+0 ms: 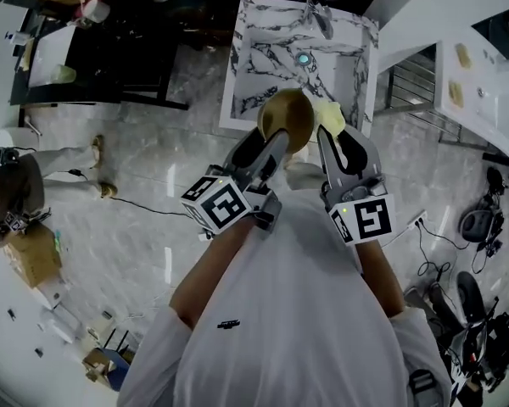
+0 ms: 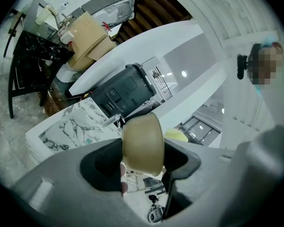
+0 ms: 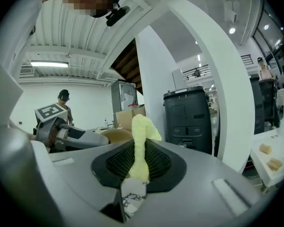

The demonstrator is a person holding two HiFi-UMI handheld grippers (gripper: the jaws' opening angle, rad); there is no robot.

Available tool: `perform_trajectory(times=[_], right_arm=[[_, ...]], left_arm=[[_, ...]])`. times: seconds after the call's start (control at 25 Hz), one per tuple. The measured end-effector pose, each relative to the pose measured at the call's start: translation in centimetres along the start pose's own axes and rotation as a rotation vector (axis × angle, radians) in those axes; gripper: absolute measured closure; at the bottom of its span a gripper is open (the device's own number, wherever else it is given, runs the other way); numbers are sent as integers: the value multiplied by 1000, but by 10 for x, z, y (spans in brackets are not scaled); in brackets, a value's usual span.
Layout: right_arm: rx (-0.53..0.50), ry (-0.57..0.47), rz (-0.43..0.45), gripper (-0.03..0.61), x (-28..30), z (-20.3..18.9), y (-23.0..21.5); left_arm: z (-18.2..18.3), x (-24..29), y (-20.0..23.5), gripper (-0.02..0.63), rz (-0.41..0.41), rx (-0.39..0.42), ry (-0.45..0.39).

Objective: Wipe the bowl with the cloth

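**A:** Overhead first: logging what?

**B:** Clamping a tan bowl [image 1: 287, 119] in the left gripper [image 1: 276, 138]; pinching a yellow cloth [image 1: 331, 115] in the right gripper [image 1: 327, 134]. Holding both in the air, cloth just beside bowl, in front of a marble-veined table [image 1: 263, 49].

**A:** Looking along the left jaws now?

**B:** Standing partly apart, squeezing the bowl's wall between the pads.

**A:** And along the right jaws?

**B:** Pressing together on a fold of cloth, its free end sticking up above the pads. Showing bowl and left gripper at the left, and a black bin [image 3: 189, 117] beyond.
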State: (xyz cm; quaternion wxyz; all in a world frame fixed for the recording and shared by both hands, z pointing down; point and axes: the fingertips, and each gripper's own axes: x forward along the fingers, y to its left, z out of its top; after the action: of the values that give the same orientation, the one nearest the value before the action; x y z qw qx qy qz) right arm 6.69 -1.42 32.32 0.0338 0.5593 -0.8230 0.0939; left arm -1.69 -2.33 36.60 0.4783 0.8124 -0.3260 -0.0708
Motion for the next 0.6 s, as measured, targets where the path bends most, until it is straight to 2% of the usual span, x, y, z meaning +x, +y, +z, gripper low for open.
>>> perform_trajectory(times=[0.28,0.48,0.6], right_arm=[[-9,36,143,511,25,-3,-29],[-9,48,171,511,38,-1,-42],[-51,70,214,511,44,0,-42]], left_arm=[[4,41,3,367,40,-26,-42],[4,57,7,367,24,-54,-13],[3,63,9,367,-5,-59,28]])
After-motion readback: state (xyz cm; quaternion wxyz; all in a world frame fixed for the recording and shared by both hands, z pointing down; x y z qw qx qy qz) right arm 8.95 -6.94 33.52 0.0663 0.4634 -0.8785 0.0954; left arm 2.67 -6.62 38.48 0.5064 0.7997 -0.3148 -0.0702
